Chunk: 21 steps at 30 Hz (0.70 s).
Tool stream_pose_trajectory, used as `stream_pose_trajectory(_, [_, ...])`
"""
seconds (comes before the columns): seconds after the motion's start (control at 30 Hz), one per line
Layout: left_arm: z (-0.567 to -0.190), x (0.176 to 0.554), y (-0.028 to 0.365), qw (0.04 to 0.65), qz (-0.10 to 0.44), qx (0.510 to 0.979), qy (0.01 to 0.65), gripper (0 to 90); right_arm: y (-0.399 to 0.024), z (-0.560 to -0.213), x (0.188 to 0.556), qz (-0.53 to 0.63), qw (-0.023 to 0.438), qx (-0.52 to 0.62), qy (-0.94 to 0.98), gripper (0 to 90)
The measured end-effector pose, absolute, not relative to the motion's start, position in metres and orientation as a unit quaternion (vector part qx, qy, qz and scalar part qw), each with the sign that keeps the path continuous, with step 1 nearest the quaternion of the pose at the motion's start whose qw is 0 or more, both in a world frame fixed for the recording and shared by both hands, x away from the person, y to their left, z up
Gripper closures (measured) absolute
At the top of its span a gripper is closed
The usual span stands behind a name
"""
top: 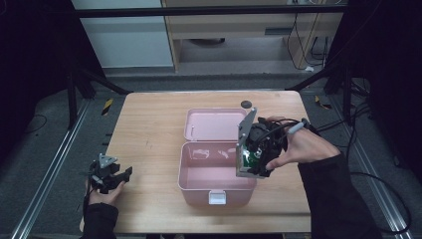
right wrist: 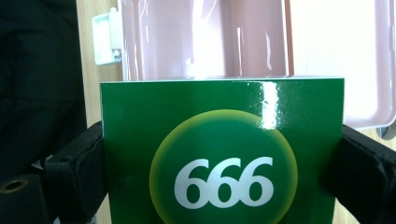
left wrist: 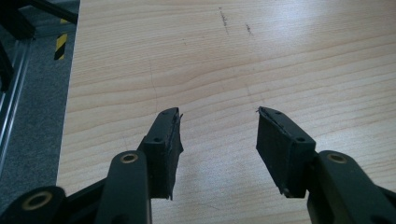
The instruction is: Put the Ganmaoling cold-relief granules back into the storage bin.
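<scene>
While my right gripper point(top: 251, 162) hangs over the right-hand end of the pink box point(top: 199, 185), its jaws are clamped on either side of a green carton point(right wrist: 219, 149), pressing its two edges. From the right gripper view that carton is glossy, with a yellow-rimmed green circle and the white figures 666 on its face, and the pink box's bare inside lies just beyond its top edge, with the white latch point(right wrist: 105, 39) to the upper left. From the high view the pink box sits near the middle of the wooden table point(top: 149, 124), its lid point(top: 214, 124) thrown back flat behind it, and a small dark disc point(top: 246, 104) lies just beyond the lid's far right corner. My left gripper point(top: 112, 177) rests well to the left of the pink box, near the table's front left corner, low over the wood. Its jaws stand wide apart with nothing but bare wood grain between them.
</scene>
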<state>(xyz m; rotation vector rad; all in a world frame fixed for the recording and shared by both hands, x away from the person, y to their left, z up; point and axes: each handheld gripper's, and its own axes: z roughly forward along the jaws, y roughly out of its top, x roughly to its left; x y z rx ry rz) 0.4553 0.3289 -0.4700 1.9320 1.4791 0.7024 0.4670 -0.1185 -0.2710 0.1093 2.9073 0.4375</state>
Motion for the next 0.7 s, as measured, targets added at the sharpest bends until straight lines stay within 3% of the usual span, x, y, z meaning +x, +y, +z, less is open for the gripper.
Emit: stream_pose_trajectory(0.7, [-0.469, 0.455, 0.330, 0.301, 0.268, 0.726, 0.557, 49.1, -0.088, -0.291, 0.480, 0.140, 0.088, 0.022, 0.986, 6.0])
